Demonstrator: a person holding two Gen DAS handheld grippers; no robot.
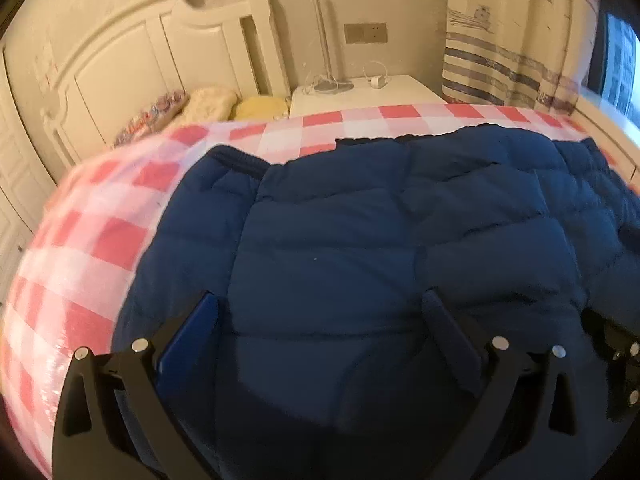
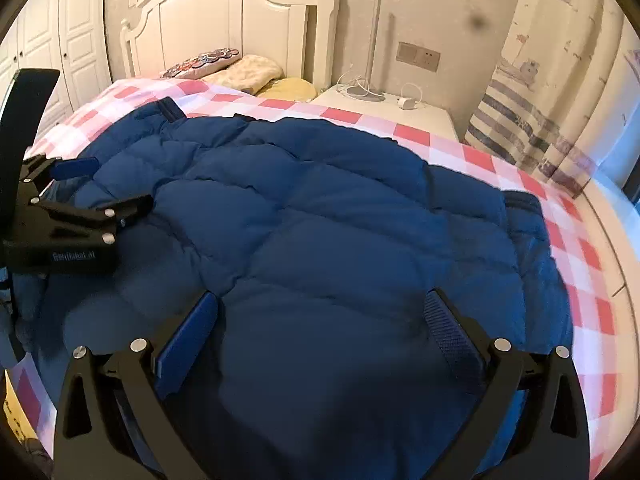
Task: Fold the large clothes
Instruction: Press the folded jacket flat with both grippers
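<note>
A large navy quilted puffer jacket lies spread flat on a bed with a pink-and-white checked cover. My left gripper hovers low over the jacket's near left part, open wide with only jacket fabric showing between its blue pads. In the right wrist view the same jacket fills the middle. My right gripper is open wide above the jacket's near edge. The left gripper shows at the left of that view, open, its fingers pointing across the jacket's left side. A dark ribbed cuff lies at the right.
A white headboard and pillows are at the far end of the bed. A white nightstand with a lamp base and charger stands beyond the bed's right side. A striped curtain hangs right, wardrobe doors left.
</note>
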